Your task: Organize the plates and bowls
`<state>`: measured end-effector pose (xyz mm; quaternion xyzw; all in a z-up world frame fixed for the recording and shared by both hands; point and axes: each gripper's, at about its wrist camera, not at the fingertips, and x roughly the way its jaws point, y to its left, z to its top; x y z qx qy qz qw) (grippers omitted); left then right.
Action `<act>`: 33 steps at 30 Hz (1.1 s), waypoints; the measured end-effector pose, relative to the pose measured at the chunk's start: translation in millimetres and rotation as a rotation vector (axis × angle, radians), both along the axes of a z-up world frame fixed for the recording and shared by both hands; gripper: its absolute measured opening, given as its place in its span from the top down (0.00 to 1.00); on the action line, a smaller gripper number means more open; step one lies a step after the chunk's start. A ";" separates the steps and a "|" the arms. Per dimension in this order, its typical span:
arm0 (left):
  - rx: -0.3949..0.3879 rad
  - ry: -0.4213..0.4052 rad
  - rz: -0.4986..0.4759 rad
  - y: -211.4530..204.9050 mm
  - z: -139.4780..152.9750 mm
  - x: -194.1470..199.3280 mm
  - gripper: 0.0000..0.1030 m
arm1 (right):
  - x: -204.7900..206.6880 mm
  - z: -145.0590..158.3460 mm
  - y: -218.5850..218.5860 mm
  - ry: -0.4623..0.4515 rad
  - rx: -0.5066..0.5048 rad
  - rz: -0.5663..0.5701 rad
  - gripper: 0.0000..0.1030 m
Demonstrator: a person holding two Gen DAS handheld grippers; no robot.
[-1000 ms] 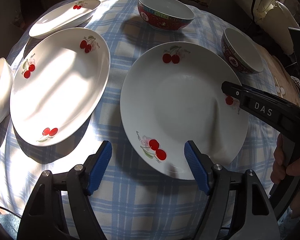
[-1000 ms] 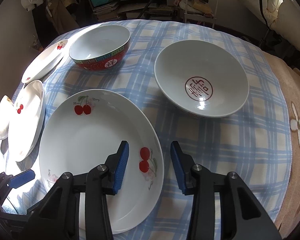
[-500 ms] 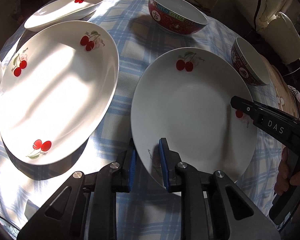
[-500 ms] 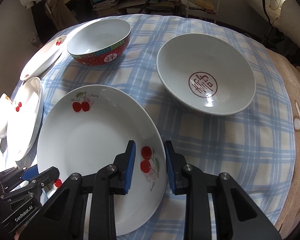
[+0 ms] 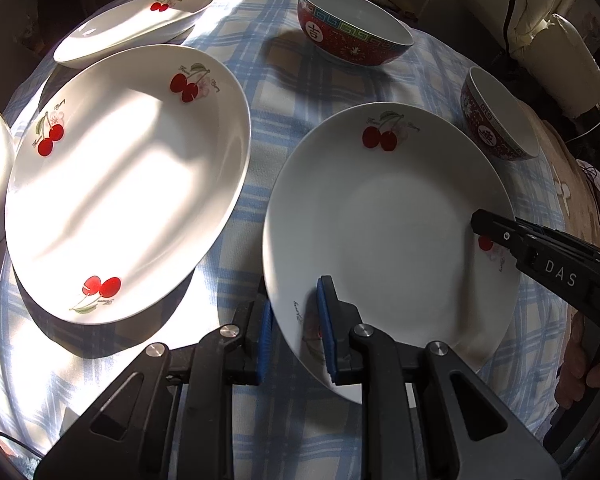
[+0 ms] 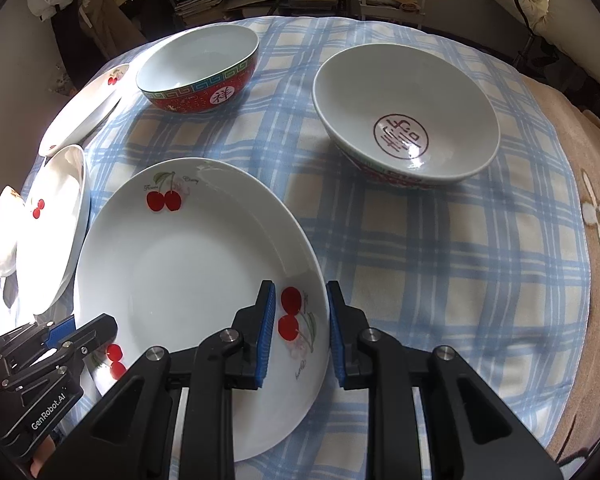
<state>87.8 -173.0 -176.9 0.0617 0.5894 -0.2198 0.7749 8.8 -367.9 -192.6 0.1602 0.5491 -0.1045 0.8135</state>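
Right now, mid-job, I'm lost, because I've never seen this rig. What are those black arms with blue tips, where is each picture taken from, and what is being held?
There is no robot here. A person holds a hand tool ending in a two-finger claw in each hand, and a camera on each tool looks forward over it. One picture is from the left claw and the other from the right claw. Each picture also shows the other tool at its edge. On the blue checked cloth lie the near cherry plate, a sunlit cherry plate beside it, a far plate, a far red bowl and a side red bowl. Both claws have just been closing and now pinch the near cherry plate at two places on its rim. I cannot tell whether it has been lifted yet.
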 end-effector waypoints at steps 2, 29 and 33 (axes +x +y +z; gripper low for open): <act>0.009 0.005 -0.005 0.7 -0.2 -3.5 0.79 | -6.4 0.5 3.3 0.008 -0.002 -0.002 0.74; 0.118 0.028 0.023 44.9 -2.1 -38.9 0.76 | -40.3 -9.4 44.1 0.065 0.141 0.010 0.74; 0.133 0.026 0.030 46.8 -3.1 -43.1 0.76 | -40.0 -11.3 53.4 0.084 0.129 0.035 0.74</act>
